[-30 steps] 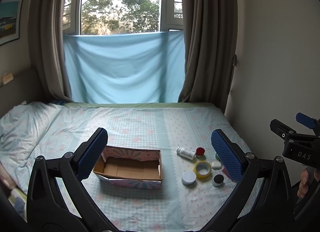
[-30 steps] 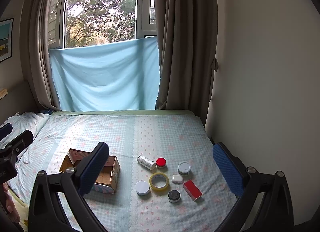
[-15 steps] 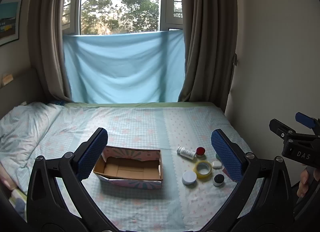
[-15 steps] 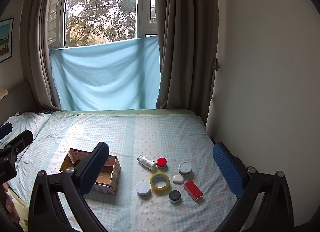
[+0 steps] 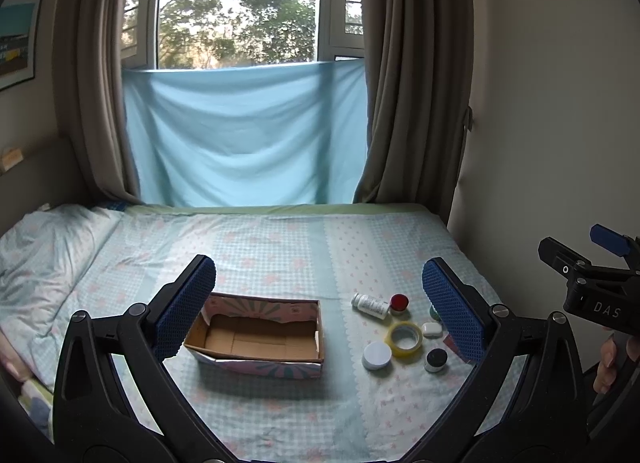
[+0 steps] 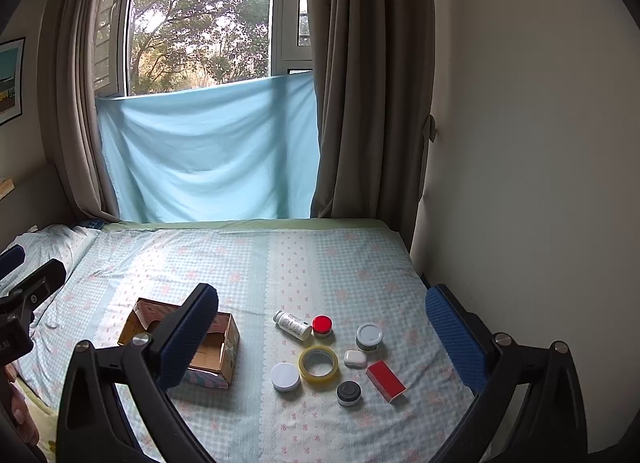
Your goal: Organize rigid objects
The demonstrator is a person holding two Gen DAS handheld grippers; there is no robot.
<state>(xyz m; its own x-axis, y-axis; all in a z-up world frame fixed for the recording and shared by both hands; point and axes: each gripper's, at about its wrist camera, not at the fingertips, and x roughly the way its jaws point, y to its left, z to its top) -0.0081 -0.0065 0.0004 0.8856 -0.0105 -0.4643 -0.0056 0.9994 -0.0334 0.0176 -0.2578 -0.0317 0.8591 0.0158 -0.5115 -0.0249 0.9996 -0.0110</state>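
An empty cardboard box (image 5: 260,343) (image 6: 216,347) sits on the bed. To its right lie a white bottle (image 6: 292,326), a red-lidded jar (image 6: 322,325), a yellow tape roll (image 6: 319,362), a white round lid (image 6: 285,376), a dark jar (image 6: 349,393), a small white case (image 6: 355,358), a grey-lidded jar (image 6: 369,336) and a red box (image 6: 386,380). My left gripper (image 5: 320,303) is open, held above the bed before the box. My right gripper (image 6: 324,339) is open too, with nothing between its fingers.
The bed (image 5: 280,247) wears a checked sheet, with a pillow (image 5: 44,247) at left. A wall (image 6: 540,143) runs along the right edge. Curtains and a blue cloth (image 5: 244,135) hang at the window. A hand (image 5: 608,363) holds the right gripper's handle.
Nothing has visibly changed; both grippers hold almost still.
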